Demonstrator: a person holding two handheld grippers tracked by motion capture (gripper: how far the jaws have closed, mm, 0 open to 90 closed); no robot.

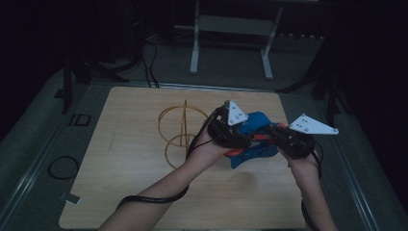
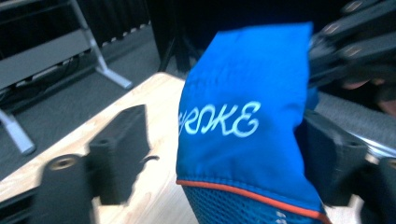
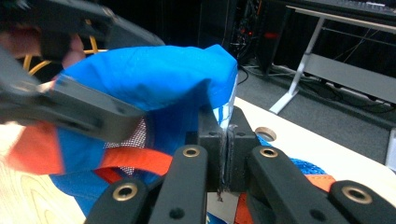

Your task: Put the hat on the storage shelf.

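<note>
A blue cloth item with orange trim, mesh lining and white lettering hangs above the table between my two grippers. In the right gripper view, my right gripper is shut on an edge of the blue cloth, the fabric pinched between its pads. In the left gripper view, the lettered cloth hangs between the spread jaws of my left gripper; the left-hand jaw stands clear of it. From above, the left gripper and the right gripper face each other at the cloth.
A yellow wire stand rests on the wooden table, just left of my left hand. Beyond the far table edge is a white desk frame. A black cable loop lies on the floor at the left.
</note>
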